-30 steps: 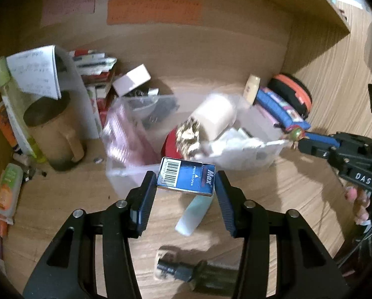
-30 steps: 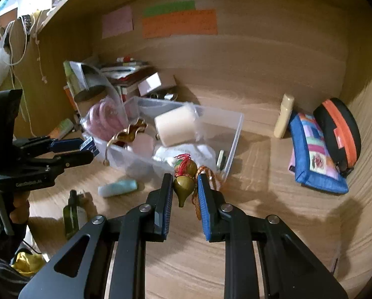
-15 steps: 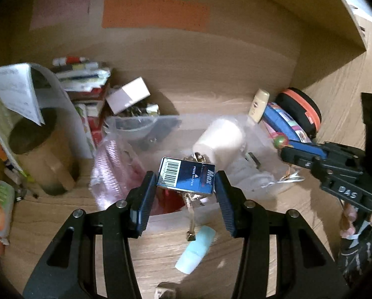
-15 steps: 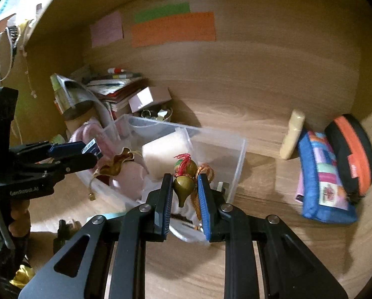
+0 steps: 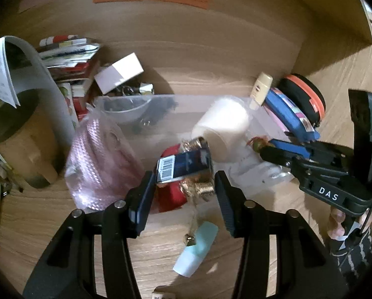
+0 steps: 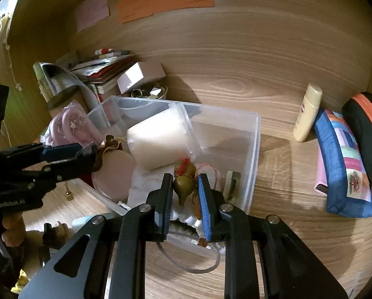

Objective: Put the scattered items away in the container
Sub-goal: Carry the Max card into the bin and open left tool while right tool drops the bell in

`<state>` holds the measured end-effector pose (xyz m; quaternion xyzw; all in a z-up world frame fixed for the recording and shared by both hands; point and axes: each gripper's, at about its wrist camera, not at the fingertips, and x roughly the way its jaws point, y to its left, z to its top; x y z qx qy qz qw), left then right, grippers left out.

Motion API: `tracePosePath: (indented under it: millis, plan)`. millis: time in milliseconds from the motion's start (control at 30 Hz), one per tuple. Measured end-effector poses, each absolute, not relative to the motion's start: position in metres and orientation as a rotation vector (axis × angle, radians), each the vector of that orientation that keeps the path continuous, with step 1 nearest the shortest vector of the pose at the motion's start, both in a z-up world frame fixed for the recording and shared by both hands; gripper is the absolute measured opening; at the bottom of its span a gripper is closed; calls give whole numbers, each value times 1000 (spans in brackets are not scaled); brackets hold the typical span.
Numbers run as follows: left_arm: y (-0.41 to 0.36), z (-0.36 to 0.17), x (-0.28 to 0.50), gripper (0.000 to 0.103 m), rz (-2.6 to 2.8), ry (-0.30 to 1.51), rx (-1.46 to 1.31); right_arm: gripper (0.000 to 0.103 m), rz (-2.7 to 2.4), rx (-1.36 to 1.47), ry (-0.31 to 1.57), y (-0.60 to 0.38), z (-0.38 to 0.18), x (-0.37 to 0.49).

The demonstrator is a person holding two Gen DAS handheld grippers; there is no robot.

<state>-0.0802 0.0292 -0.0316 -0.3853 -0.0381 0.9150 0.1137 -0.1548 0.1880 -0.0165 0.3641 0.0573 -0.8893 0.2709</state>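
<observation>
A clear plastic container (image 6: 255,137) sits mid-desk, with a cream roll (image 6: 161,139), a pink disc and other items inside. My left gripper (image 5: 183,177) is shut on a dark blue box with a barcode (image 5: 183,165), which sits tilted at the fingertips over the container's front left part. My right gripper (image 6: 185,183) is shut on a small olive-gold gourd charm (image 6: 183,185) with red string, above the container's near right part. From the right wrist view the left gripper (image 6: 86,153) comes in at the left. A mint-green tube (image 5: 198,246) lies on the desk in front of the container.
A tan mug (image 5: 19,144), a stack of books (image 5: 71,57) and a white box (image 5: 120,76) crowd the back left. A cream bottle (image 6: 307,112), a blue pouch (image 6: 343,162) and a black-orange case (image 6: 365,129) stand right. A small dark bottle (image 6: 53,234) stands front left.
Both grippers have moved forward and slightly down, from in front of the container to above it. The blue box has tilted in the left jaws. The gourd charm stays gripped.
</observation>
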Motion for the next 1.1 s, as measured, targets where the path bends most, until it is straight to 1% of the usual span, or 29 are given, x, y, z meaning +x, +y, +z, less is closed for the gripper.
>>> tracePosePath:
  millis: [67,133,200,300,400,500,533,567,600,633,667,867,1100]
  plan:
    - [31,-31,-78,48,2696,-96,-1125,18,-2400,981,166,187,-17,-154]
    - [30,-30,-77,51,2697,-99,-1120,18,-2408,976,180,187,-17,-153]
    - [28,-28,-75,58,2698,-111,-1114,18,-2411,976,193,186,-17,-153]
    - [23,-24,-71,60,2674,-156,-1095,21,-2403,982,222,184,-18,-152]
    - [21,-18,-65,61,2696,-153,-1077,26,-2425,976,246,183,-16,-150]
    - [21,-11,-57,69,2724,-151,-1042,32,-2432,969,240,185,-13,-148]
    - [21,-8,-54,70,2733,-152,-1028,36,-2436,964,236,187,-12,-147]
    - [21,-5,-52,70,2741,-150,-1016,43,-2439,959,230,187,-10,-146]
    - [21,-2,-48,70,2753,-144,-1003,47,-2440,948,218,189,-8,-145]
    - [22,0,-45,70,2755,-143,-989,54,-2442,935,208,190,-6,-143]
    - [23,2,-41,70,2745,-144,-978,57,-2443,914,195,191,-3,-139]
    - [25,2,-21,70,2762,-140,-975,65,-2434,854,181,192,11,-124]
    - [16,-10,-4,72,2814,-131,-1024,67,-2416,851,199,190,11,-109]
